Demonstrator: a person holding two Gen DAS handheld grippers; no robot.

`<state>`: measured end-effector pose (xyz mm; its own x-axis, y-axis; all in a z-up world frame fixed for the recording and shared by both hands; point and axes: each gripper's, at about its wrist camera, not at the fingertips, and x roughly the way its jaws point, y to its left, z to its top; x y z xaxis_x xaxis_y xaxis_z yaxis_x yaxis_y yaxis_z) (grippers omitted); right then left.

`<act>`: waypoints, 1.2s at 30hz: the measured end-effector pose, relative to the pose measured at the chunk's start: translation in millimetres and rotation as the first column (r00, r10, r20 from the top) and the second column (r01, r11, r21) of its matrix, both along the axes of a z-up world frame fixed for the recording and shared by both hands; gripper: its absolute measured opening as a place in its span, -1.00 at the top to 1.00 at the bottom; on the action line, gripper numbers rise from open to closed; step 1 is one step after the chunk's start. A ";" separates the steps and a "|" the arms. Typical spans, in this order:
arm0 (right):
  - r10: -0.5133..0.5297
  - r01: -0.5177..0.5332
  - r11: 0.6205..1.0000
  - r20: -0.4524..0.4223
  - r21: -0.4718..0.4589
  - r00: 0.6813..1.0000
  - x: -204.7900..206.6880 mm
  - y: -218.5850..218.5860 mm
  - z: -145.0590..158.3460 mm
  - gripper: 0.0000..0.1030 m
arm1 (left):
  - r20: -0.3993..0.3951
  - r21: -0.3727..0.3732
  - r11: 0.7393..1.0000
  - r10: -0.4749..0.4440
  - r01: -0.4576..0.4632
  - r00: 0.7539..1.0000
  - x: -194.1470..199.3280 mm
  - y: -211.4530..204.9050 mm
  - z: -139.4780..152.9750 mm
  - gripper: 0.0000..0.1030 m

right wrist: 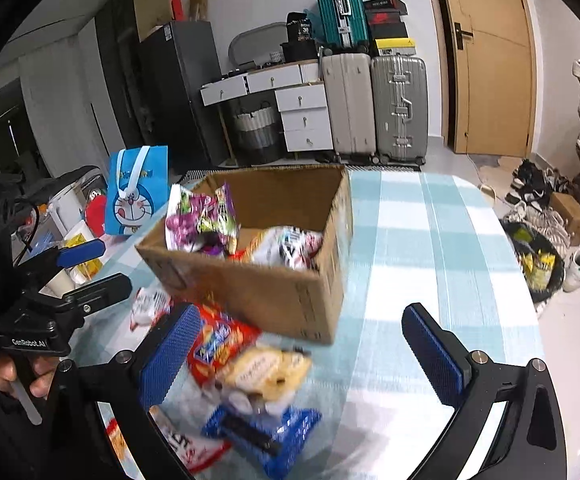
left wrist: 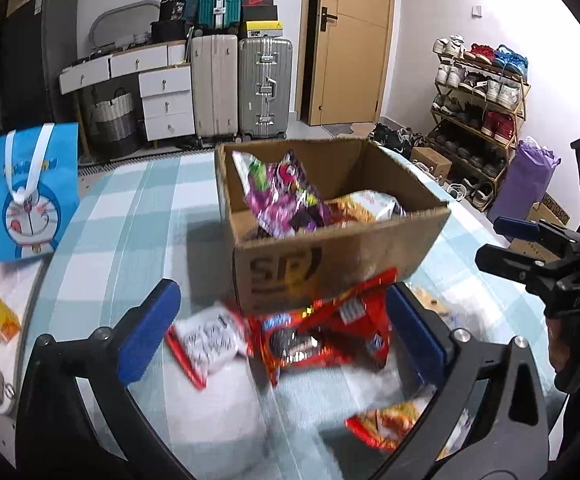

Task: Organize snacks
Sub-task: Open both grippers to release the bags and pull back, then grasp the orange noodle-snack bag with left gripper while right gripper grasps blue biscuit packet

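Cardboard box (left wrist: 341, 248): brown, open-topped, printed logo on its near wall; stands on the table, the task's collecting point.
Table (left wrist: 130, 216): covered by a pale blue and white checked cloth.
In the box: purple snack packet (left wrist: 286, 196) leaning up against the left wall; yellow-orange packet (left wrist: 365, 206) and a white one lying lower, toward the right.
Outside the box: loose snacks on the cloth just in front of the near wall, not in it.
Red biscuit packet (left wrist: 321, 332): touching or nearly touching the box's base; blurred.
White packet (left wrist: 210, 340): red-edged, just left of the red one.
Cream packet (right wrist: 266, 372): lies over a red packet in the right wrist view; blue packet (right wrist: 266, 436) nearer the camera.
Left gripper (left wrist: 278, 332): blue pads spread wide, nothing clamped; the loose packets show between the fingers, lying on the cloth.
Right gripper (right wrist: 301, 360): jaws equally wide, nothing held; pads clear of the packets below.
Hand (right wrist: 2, 376): wrapped round the left gripper's handle, seen at the left edge of the right wrist view.
Blue cartoon bag (left wrist: 34, 196): upright at the table's far left edge, well apart from the box.
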<state>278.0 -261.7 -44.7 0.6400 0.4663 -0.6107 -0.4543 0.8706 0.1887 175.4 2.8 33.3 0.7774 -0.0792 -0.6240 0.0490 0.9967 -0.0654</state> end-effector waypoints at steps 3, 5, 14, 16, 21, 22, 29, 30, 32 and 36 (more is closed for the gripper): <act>0.001 -0.001 1.000 -0.025 0.009 1.000 -8.3 -5.0 -7.5 -0.99 | -0.016 -0.026 1.000 -0.003 0.002 1.000 -9.8 3.7 -9.5 -0.98; 0.006 -0.005 1.000 -0.040 0.006 0.999 -12.3 -5.8 -11.6 -0.99 | -0.028 -0.024 1.000 0.000 0.000 1.000 -16.5 4.9 -13.3 -0.98; 0.036 -0.042 0.997 -0.079 -0.063 0.996 -22.6 9.6 -24.9 -0.99 | -0.063 -0.042 0.999 -0.036 0.033 0.997 -32.4 -4.1 -17.3 -0.98; 0.047 -0.053 0.996 -0.088 -0.074 0.995 -23.8 13.1 -27.7 -0.99 | -0.070 -0.034 0.998 -0.049 0.047 0.996 -32.3 -9.4 -17.5 -0.98; 0.079 -0.093 0.990 -0.124 -0.110 0.989 -24.0 24.8 -37.8 -0.99 | -0.088 -0.034 0.996 -0.086 0.083 0.992 -33.8 -22.8 -20.2 -0.98; 0.088 -0.103 0.988 -0.136 -0.113 0.987 -23.7 26.3 -40.6 -0.99 | -0.093 -0.036 0.995 -0.098 0.095 0.991 -33.8 -25.1 -20.1 -0.98; 0.099 -0.123 0.983 -0.171 -0.134 0.980 -20.8 31.6 -53.8 -0.99 | -0.127 -0.080 0.975 -0.216 0.207 0.968 -38.5 -43.6 -20.8 -0.98; 0.096 -0.121 0.983 -0.177 -0.138 0.979 -20.2 31.9 -55.7 -0.99 | -0.133 -0.083 0.972 -0.229 0.219 0.964 -38.8 -45.8 -21.7 -0.98; 0.091 -0.119 0.983 -0.189 -0.143 0.978 -17.9 32.5 -60.8 -0.99 | -0.147 -0.084 0.966 -0.256 0.246 0.955 -40.1 -52.2 -24.7 -0.98; 0.092 -0.123 0.984 -0.222 -0.128 0.971 -13.6 33.1 -69.4 -0.99 | -0.174 -0.060 0.961 -0.275 0.268 0.946 -40.6 -60.9 -32.0 -0.97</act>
<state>264.4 -228.6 -114.2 0.4379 0.4252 -0.7921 -0.5089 0.8436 0.1715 134.8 -58.0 1.3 0.5989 -0.2962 -0.7440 0.3019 0.9440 -0.1329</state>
